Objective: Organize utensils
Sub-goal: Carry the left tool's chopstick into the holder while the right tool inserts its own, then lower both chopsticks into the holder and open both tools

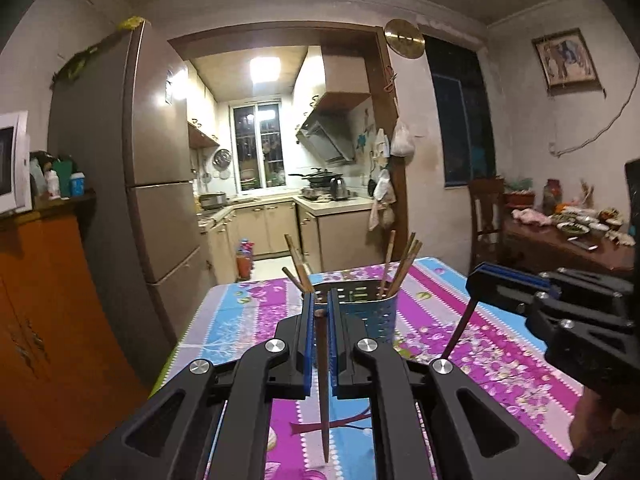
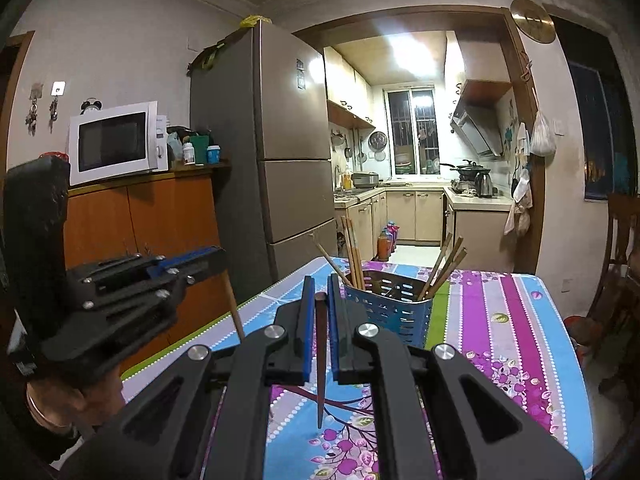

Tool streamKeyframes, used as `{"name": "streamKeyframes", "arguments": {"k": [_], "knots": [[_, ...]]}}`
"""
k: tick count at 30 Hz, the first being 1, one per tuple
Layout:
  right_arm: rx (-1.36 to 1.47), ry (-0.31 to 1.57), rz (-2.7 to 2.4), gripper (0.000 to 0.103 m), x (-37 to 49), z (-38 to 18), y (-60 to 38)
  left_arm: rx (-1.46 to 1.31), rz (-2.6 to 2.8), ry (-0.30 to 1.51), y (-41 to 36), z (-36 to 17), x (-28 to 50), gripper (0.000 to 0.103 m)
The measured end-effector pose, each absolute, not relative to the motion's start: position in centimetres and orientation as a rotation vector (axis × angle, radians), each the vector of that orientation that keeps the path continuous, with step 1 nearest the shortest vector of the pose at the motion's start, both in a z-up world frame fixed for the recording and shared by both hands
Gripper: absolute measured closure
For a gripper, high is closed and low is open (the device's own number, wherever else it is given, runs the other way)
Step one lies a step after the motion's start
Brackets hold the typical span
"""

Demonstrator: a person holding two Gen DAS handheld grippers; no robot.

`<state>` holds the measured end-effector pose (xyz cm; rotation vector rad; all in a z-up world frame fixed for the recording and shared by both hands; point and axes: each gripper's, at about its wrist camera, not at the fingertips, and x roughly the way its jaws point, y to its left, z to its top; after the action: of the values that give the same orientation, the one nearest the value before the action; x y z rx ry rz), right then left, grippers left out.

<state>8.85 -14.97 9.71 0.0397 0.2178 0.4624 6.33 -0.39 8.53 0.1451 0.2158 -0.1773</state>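
My left gripper (image 1: pixel 320 298) is shut on a dark brown chopstick (image 1: pixel 323 380) that hangs tip down above the table. My right gripper (image 2: pixel 320 284) grips a second dark chopstick (image 2: pixel 321 360) the same way. Just beyond both stands a blue perforated utensil holder (image 1: pixel 374 312) (image 2: pixel 394 312) with several wooden chopsticks leaning in it. In the left wrist view, the right gripper (image 1: pixel 478 274) is at the right with its chopstick (image 1: pixel 458 332) slanting down. In the right wrist view, the left gripper (image 2: pixel 218 254) is at the left, and its chopstick (image 2: pixel 234 308) hangs below.
The table carries a floral cloth (image 1: pixel 460 344) (image 2: pixel 508 320) in purple, blue and white. A tall fridge (image 2: pixel 288 152) and an orange cabinet (image 2: pixel 160 220) with a microwave (image 2: pixel 114 142) stand to the left. A wooden chair (image 1: pixel 486 216) and a cluttered side table (image 1: pixel 568 240) are at the right.
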Motion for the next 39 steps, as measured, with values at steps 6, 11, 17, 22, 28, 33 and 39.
{"name": "streamKeyframes", "arguments": {"k": [6,11,17,22,28,33,39], "knots": [[0.026,0.223,0.455,0.098,8.6,9.8,-14.6,0.197,-0.098,0.198,-1.4,8.3,6.4,0.096],[0.018,0.228,0.452,0.098,8.7,10.0,-14.5,0.212,-0.077,0.197,-1.1,8.2,6.8,0.096],[0.007,0.237,0.452,0.098,8.8,9.7,-14.1,0.222,-0.063,0.198,-1.0,8.0,6.9,0.096],[0.004,0.243,0.453,0.098,8.9,9.7,-14.0,0.224,-0.06,0.198,-1.2,7.9,6.9,0.096],[0.001,0.259,0.454,0.098,9.7,9.5,-13.8,0.231,-0.058,0.2,-1.1,7.7,7.2,0.096],[0.009,0.262,0.456,0.098,11.2,10.1,-14.1,0.235,-0.056,0.205,-1.3,7.6,8.2,0.096],[0.016,0.233,0.444,0.098,13.3,11.7,-14.9,0.25,-0.046,0.197,-1.3,8.1,10.4,0.095]]}}
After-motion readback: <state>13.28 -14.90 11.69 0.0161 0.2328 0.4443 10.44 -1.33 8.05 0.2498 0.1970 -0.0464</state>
